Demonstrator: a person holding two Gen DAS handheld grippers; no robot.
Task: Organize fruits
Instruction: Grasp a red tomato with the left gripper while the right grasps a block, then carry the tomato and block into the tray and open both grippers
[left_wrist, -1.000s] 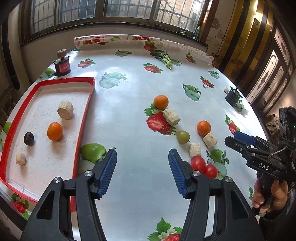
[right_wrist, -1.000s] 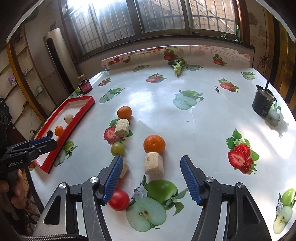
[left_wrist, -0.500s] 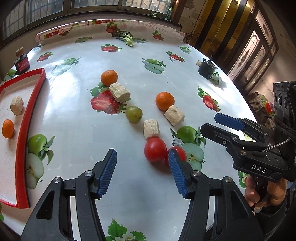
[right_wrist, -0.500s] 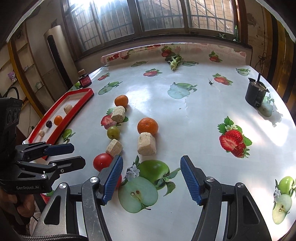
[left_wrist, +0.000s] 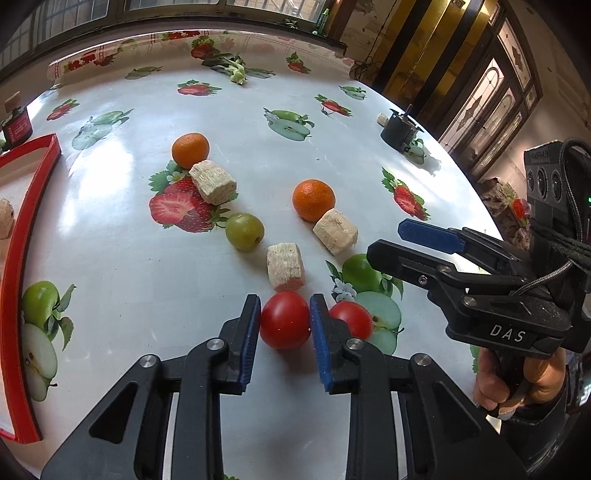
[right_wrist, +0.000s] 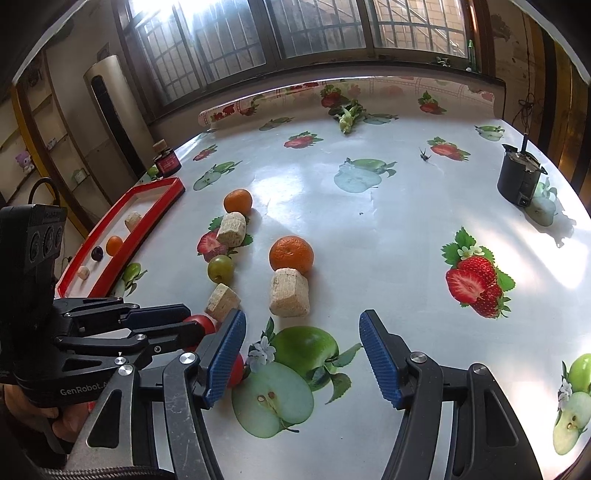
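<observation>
Left tool: my left tool (left_wrist: 284, 325) has just closed its jaws onto the red tomato (left_wrist: 285, 319); both blue pads press its sides, and it still sits on the table (left_wrist: 332, 110).
Right tool: my right tool (right_wrist: 301, 356) stands about half open over the printed apple, with nothing between its pads.
Where the fruit goes: the red tray (right_wrist: 122, 251) lies well off to my left, already carrying a small orange, a dark fruit and some beige blocks.
Risk, squeeze: the tomato looks smooth and round; I judge it could squirt out forward if the pads sit off its middle, or bruise if I press harder.
Risk, neighbours: a second tomato (left_wrist: 351, 318) lies just beside the outer jaw, and a beige block (left_wrist: 285, 266) just ahead. A tilted lift could knock either rolling.
Risk, tools: my right tool hangs close on the right, so a swing that way could clip it.
Open room: the table between here and the tray is bare, apart from a green grape (left_wrist: 244, 232) further up.
Edges: the tray's raised rim must be cleared, so I would lift before crossing.
</observation>
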